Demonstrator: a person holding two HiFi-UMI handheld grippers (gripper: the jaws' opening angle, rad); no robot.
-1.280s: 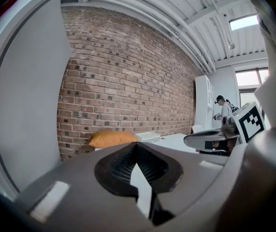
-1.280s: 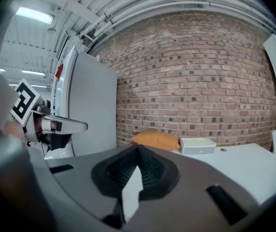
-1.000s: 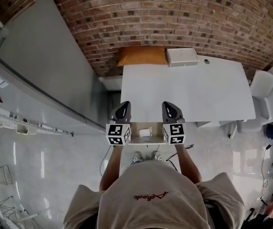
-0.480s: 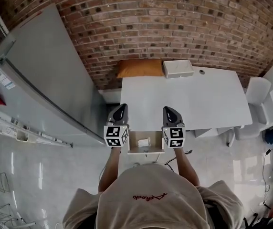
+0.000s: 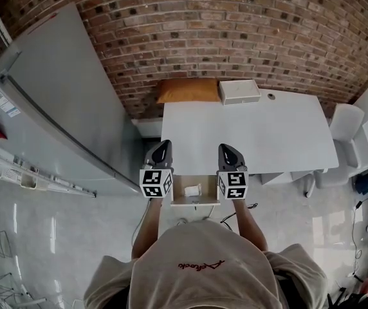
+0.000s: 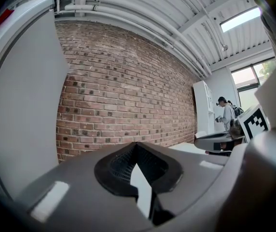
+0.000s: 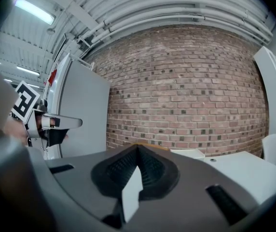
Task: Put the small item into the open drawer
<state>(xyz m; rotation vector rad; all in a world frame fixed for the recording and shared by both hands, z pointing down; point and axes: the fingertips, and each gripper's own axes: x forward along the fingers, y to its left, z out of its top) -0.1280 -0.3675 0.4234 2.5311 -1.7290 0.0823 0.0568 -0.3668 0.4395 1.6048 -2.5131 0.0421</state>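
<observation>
In the head view a small white item [image 5: 192, 190] lies inside the open drawer [image 5: 195, 203] at the near edge of the white table [image 5: 261, 134]. My left gripper [image 5: 163, 145] hovers over the drawer's left side and my right gripper [image 5: 226, 147] over its right side, both pointing at the table. Neither touches the item. In the left gripper view the left gripper [image 6: 137, 145] has its jaws closed together with nothing between them. The right gripper [image 7: 138, 147] looks the same in its own view: shut and empty.
An orange cushion [image 5: 189, 91] and a white box [image 5: 239, 91] sit at the table's far edge against the brick wall [image 5: 235, 31]. A large grey cabinet [image 5: 55, 102] stands at the left. A white chair [image 5: 349, 122] is at the right. A person [image 6: 226, 112] stands far off.
The head camera shifted slightly, so the scene sits a little lower and nearer. Both grippers stay shut and side by side over the drawer; the item has not moved.
</observation>
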